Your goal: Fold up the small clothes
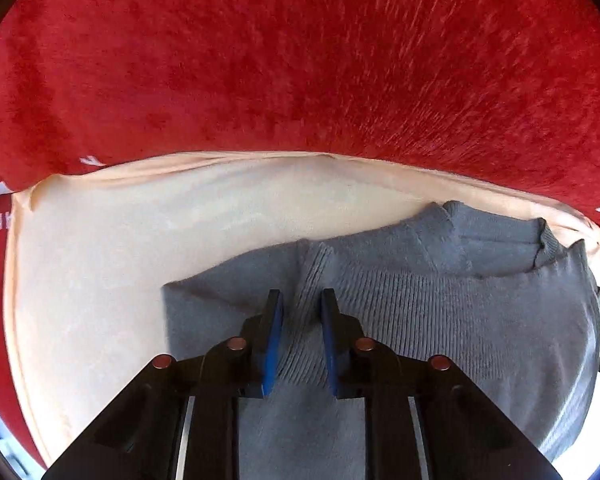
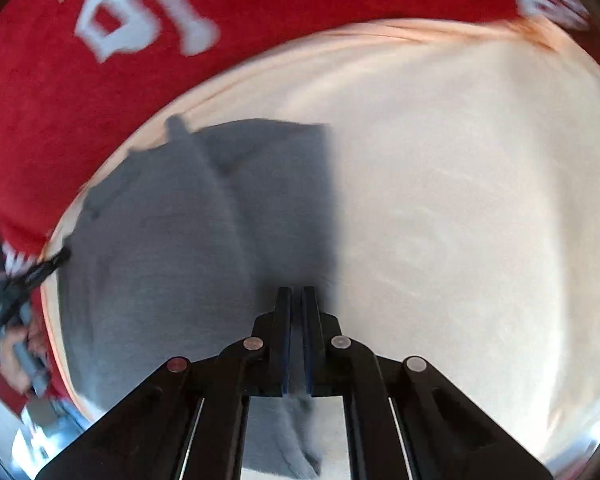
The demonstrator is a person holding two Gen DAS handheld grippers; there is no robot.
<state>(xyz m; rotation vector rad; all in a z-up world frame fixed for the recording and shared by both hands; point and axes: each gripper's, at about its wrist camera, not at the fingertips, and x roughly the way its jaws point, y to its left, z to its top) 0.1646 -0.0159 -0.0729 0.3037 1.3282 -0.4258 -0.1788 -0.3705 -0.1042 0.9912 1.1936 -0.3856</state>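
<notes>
**Grey knit part-folded, a fold in hand**

Left wrist view: we see our left claw (image 1: pixel 301 300) with its jaws parted, straddling a ribbed ridge of the grey knit (image 1: pixel 440 312) but not closed on it. The knit lies on a cream cloth (image 1: pixel 100 260), which in turn lies on a red cloth (image 1: pixel 300 60). The knit's far edge, away from the claw, shows a ribbed neck or cuff turned over, and its left side ends in a straight edge, so we judge at least one fold is already laid. The ridge between the jaws looks like a sleeve or doubled layer, not yet flattened.

Right wrist view: our right claw (image 2: pixel 297 296) has its jaws drawn nearly together, and a flap of the knit (image 2: pixel 180 240) runs from between them down under the claw, so we take it as pinching that edge. The picture is blurred. Here the knit's straight edge beside the claw reads as a clean fold line against the cream cloth (image 2: pixel 460 200).

Only this view shows the white lettering on the red cloth (image 2: pixel 40 140) and the other gripper (image 2: pixel 16 296), left of the knit; only the left view shows the ribbing clearly. We judge the final folds remain.
</notes>
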